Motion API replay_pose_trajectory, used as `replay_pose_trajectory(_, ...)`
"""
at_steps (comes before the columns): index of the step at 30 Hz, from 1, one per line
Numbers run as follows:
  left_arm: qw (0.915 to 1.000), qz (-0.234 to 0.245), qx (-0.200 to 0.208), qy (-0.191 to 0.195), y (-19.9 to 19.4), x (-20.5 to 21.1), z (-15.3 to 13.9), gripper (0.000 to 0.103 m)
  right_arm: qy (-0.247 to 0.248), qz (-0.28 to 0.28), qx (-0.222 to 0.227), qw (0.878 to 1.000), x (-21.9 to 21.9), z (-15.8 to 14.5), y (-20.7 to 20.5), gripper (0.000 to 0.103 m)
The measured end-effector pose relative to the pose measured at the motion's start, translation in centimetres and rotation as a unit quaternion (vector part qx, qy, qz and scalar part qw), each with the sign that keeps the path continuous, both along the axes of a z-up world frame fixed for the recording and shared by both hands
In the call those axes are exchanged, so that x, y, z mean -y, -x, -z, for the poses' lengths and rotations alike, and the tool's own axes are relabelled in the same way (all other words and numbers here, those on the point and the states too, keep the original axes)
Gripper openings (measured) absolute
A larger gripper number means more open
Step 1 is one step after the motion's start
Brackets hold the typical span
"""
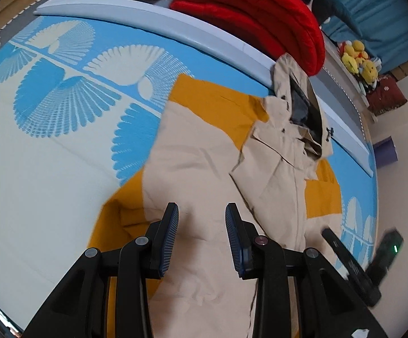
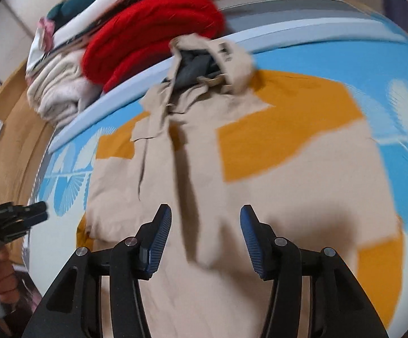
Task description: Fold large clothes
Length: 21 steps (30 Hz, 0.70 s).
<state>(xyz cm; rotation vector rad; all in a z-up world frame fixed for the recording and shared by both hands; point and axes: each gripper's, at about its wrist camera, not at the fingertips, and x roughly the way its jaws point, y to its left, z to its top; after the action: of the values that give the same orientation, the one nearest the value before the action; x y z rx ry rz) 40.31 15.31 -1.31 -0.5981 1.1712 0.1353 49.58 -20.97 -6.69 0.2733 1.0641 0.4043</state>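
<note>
Left gripper [image 1: 202, 211] jaws wide apart, holding nothing, over the lower part of the beige and orange jacket [image 1: 204, 152], which lies spread flat on the blue and white patterned mat [image 1: 48, 112], collar toward the far edge. Right gripper [image 2: 205, 214] also wide, empty, above the jacket's lower middle. Folded red blanket [image 1: 249, 8] sits beyond the mat, just past the collar.

left tool [image 1: 202, 211]: black arms, blue ribbed pads, silver screws | right tool [image 2: 205, 214]: same
</note>
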Motion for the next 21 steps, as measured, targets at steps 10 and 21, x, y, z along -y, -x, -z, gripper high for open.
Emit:
replay_pose_trajectory(10,1.0000,0.000,0.000,-0.009,-0.2,-2.4,-0.4,0.030,0.015,-0.004,-0.012,1.000,-9.4,3.1,-7.3,0.003)
replay_pose_trajectory(21,0.9991,-0.038,0.010,0.015,1.3,-7.2,-1.3,0.030,-0.044,-0.116,0.040,0.991,-17.8,-3.9,1.1,0.021)
